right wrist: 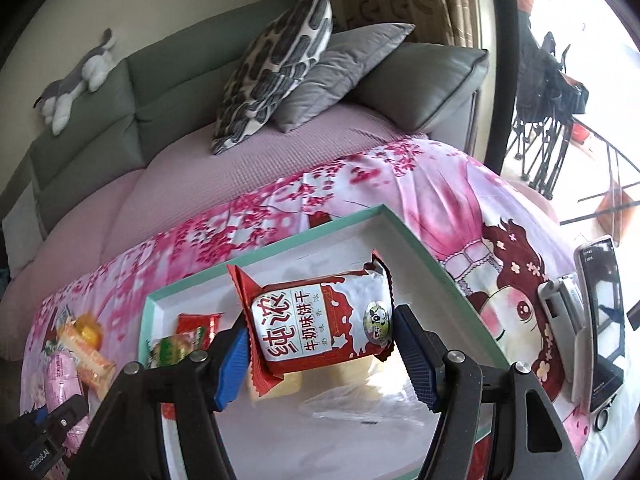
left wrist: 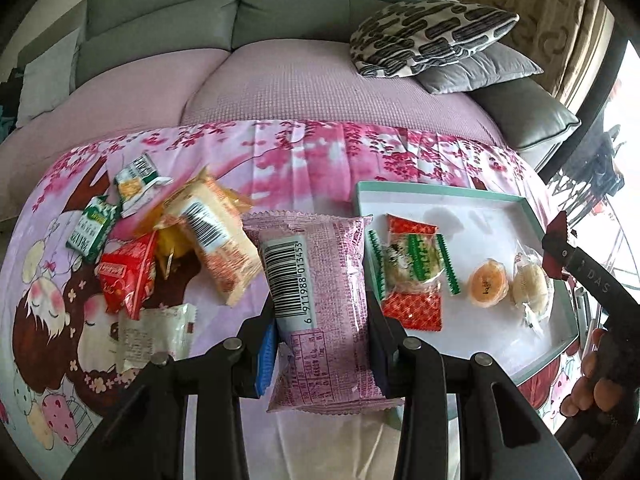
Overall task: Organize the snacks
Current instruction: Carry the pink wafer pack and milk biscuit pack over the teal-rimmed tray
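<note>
My left gripper (left wrist: 322, 320) is shut on a pink snack packet (left wrist: 320, 304) with a barcode, held just left of the white tray with a teal rim (left wrist: 452, 190). The tray holds a red-green packet (left wrist: 412, 272), an orange jelly cup (left wrist: 488, 282) and a wrapped pale cake (left wrist: 530, 282). My right gripper (right wrist: 320, 340) is shut on a red and white milk biscuit packet (right wrist: 320, 320) and holds it above the tray (right wrist: 264, 244). The right gripper also shows at the left wrist view's right edge (left wrist: 560, 252).
A pile of loose snacks (left wrist: 160, 236) lies on the pink floral cloth (left wrist: 280, 152) left of the tray. A phone on a stand (right wrist: 600, 320) sits right of the tray. A sofa with cushions (right wrist: 280, 68) is behind.
</note>
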Demonstrator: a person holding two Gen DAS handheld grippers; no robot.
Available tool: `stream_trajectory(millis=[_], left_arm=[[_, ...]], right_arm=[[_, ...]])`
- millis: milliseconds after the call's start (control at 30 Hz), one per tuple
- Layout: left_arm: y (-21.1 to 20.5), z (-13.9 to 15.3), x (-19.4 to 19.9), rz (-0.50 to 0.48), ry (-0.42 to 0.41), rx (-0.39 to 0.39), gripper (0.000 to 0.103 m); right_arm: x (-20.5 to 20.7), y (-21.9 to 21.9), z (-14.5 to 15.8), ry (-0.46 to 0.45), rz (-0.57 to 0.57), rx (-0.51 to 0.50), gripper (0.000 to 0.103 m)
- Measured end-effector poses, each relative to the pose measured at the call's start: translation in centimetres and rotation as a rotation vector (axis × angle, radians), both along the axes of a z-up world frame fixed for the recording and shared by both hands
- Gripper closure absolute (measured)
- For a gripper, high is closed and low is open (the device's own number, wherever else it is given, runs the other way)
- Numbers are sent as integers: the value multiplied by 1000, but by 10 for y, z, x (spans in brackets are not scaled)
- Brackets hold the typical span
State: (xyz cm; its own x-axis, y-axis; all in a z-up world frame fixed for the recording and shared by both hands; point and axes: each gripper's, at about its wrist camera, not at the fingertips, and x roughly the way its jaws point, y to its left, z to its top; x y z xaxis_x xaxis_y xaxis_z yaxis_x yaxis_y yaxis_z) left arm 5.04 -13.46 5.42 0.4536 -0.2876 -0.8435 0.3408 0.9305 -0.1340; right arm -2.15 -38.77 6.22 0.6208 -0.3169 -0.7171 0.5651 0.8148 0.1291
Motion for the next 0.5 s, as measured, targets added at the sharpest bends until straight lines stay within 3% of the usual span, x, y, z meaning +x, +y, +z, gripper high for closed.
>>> stream_trajectory(millis=[300,500], left_arm=[[-61,10,12,-99,-28,1,63],[-100,2,25,-158,2,0,63]], right_arm=[[8,-14,0,-50,9,-8,33],[13,-19,-6,-50,7,-3,33]])
